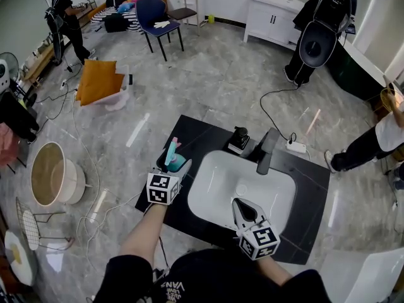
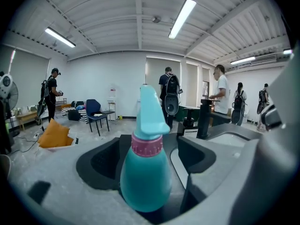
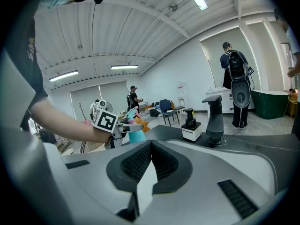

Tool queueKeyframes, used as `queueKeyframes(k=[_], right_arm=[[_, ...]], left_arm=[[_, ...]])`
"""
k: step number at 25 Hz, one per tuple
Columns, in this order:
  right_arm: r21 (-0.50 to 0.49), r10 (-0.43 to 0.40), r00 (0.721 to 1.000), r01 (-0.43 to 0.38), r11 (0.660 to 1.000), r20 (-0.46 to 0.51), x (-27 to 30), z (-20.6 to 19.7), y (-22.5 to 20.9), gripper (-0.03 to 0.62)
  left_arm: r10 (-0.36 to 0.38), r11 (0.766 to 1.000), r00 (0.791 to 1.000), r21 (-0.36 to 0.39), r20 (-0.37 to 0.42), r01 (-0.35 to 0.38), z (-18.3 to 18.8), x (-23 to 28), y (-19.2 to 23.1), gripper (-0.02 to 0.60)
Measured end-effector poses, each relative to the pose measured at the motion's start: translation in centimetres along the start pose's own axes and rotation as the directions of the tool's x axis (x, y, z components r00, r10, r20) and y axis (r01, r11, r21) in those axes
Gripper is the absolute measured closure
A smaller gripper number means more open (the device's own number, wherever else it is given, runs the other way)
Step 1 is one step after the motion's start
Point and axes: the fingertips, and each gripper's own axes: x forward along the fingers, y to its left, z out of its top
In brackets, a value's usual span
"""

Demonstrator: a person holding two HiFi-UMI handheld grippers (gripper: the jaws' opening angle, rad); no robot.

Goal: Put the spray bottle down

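Note:
The teal spray bottle (image 1: 172, 153) with a pink collar stands upright on the black countertop (image 1: 192, 136), left of the white basin (image 1: 214, 191). My left gripper (image 1: 176, 169) is around it. In the left gripper view the bottle (image 2: 145, 177) fills the space between the spread jaws, and a gap shows beside the right pad (image 2: 197, 156). My right gripper (image 1: 240, 206) hovers over the basin's front rim with its jaws together and nothing in them. The right gripper view shows its tips (image 3: 150, 146) meeting, with the left gripper and the bottle (image 3: 136, 134) beyond.
A black faucet (image 1: 265, 150) and a soap dispenser (image 1: 239, 139) stand at the back of the counter. A power strip (image 1: 295, 147) with a cable lies beside it. Several people, a blue chair (image 1: 156, 14), an orange cushion (image 1: 98, 81) and a round bin (image 1: 53, 174) are around the floor.

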Motion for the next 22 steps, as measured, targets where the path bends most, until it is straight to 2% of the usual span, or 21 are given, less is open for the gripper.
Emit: queueKeyframes(k=[10, 22], right_arm=[[-0.004, 0.009, 1.0, -0.009, 1.0, 0.003, -0.3, 0.1, 1.1, 0.594], [-0.01, 0.038, 0.999, -0.038, 0.999, 0.013, -1.1, -0.1, 4.0, 0.594]], left_arm=[[-0.017, 1.0, 1.0, -0.02, -0.02, 0.016, -0.7, -2.2, -0.2, 0.185], [0.011, 0.999, 1.0, -0.048, -0.002, -0.011, -1.1, -8.7, -0.4, 0.183]])
